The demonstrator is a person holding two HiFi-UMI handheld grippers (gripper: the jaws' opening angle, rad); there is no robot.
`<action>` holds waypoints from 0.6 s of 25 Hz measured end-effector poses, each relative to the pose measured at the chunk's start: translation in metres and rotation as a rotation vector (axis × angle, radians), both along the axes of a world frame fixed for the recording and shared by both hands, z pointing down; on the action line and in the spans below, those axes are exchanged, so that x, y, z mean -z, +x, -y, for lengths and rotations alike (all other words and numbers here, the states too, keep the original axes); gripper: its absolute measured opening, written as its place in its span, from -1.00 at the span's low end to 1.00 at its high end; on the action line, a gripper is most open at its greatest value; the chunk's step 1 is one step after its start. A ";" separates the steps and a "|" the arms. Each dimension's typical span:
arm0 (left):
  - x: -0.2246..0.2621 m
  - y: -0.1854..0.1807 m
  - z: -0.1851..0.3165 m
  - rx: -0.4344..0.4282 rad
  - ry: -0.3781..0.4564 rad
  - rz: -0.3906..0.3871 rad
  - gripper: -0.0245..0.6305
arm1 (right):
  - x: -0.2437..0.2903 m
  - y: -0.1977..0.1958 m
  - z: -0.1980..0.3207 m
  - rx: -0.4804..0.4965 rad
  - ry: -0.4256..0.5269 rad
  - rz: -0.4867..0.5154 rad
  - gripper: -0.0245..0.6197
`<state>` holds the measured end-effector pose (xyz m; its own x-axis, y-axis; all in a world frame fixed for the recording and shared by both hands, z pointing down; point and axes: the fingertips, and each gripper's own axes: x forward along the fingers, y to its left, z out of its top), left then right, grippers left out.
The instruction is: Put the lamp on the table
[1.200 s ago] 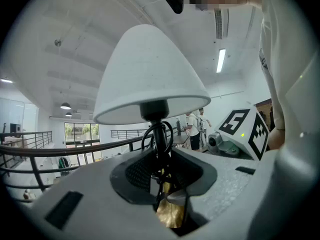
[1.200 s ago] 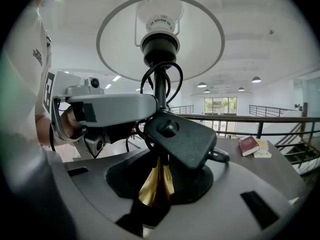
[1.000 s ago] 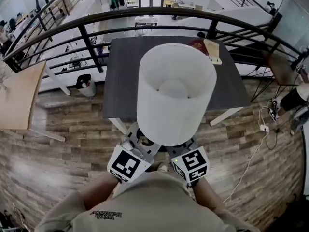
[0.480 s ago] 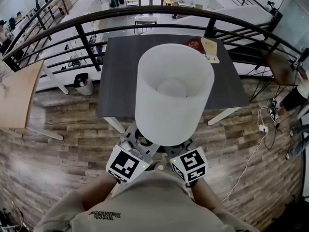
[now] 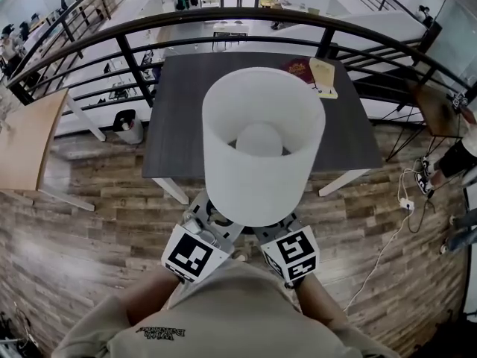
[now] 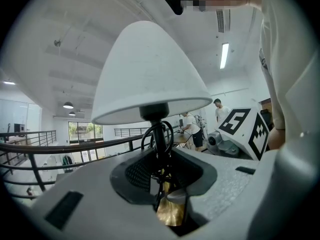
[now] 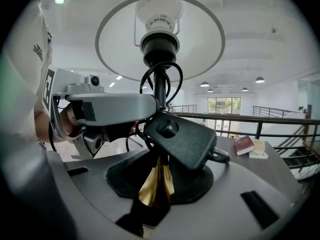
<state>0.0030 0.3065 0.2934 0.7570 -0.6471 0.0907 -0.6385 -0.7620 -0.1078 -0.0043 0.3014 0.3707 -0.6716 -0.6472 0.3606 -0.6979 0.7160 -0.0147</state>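
I hold the lamp upright in front of my chest with both grippers. Its white drum shade (image 5: 257, 148) fills the middle of the head view and hides the jaws. My left gripper (image 5: 215, 221) and right gripper (image 5: 274, 230) are shut on the lamp's gold base from either side. In the left gripper view the gold base (image 6: 170, 211) sits pinched between the grey jaws, with the black stem (image 6: 160, 134) rising to the shade (image 6: 150, 74). The right gripper view shows the gold base (image 7: 156, 186) clamped too, with a black plug (image 7: 182, 136) lying over it. The dark grey table (image 5: 179, 110) lies just ahead.
A red book (image 5: 297, 68) and a beige object (image 5: 322, 77) lie at the table's far right corner. A black curved railing (image 5: 134, 66) runs behind the table. A wooden desk (image 5: 26, 144) stands at left; cables (image 5: 406, 200) trail on the floor at right.
The table has come a little closer and lower in the head view. The lamp stays held in both grippers, its shade shifted slightly left.
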 end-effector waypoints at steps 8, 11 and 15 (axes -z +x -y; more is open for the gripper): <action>-0.003 0.007 0.028 0.010 0.015 -0.001 -0.58 | -0.004 0.006 0.028 0.005 -0.004 0.004 -0.60; -0.005 0.011 0.046 0.003 0.002 -0.005 -0.58 | -0.005 0.012 0.046 -0.009 -0.003 0.000 -0.60; -0.009 0.017 0.071 -0.012 -0.002 -0.010 -0.58 | -0.009 0.018 0.071 -0.030 -0.014 -0.006 -0.60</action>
